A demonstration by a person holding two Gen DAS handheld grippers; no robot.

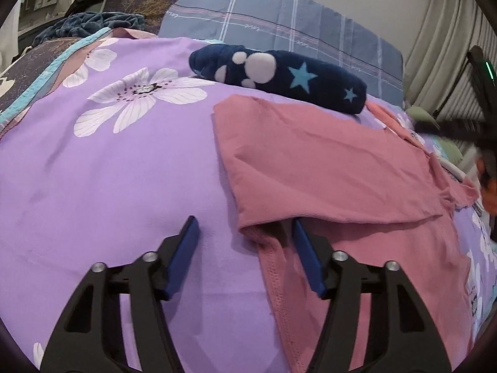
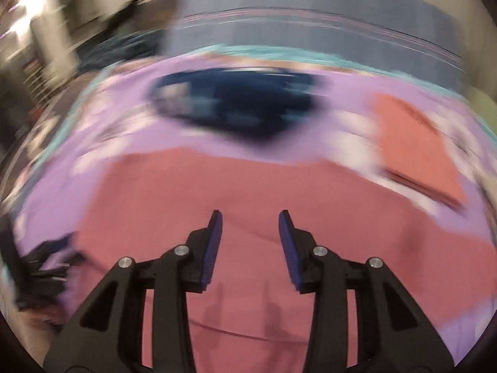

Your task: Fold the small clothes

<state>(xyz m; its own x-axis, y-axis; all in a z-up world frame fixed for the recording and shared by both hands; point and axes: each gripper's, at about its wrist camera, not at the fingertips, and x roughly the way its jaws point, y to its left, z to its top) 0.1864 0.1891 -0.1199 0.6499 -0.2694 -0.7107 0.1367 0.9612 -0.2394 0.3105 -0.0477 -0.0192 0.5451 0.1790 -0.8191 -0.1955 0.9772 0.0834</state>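
Note:
A pink garment point(image 1: 326, 168) lies partly folded on the purple flowered bedspread point(image 1: 108, 171), one flap laid over its lower layer. My left gripper point(image 1: 243, 222) is open at the fold's near-left corner, its right finger under the flap's edge. In the blurred right wrist view, my right gripper point(image 2: 251, 214) is open and empty above the same pink garment point(image 2: 248, 186).
A rolled navy item with white paw print and blue stars point(image 1: 279, 76) lies behind the garment, also blurred in the right wrist view point(image 2: 236, 105). A folded orange-pink cloth point(image 2: 416, 152) lies right. A blue plaid pillow point(image 1: 279, 18) is at the back.

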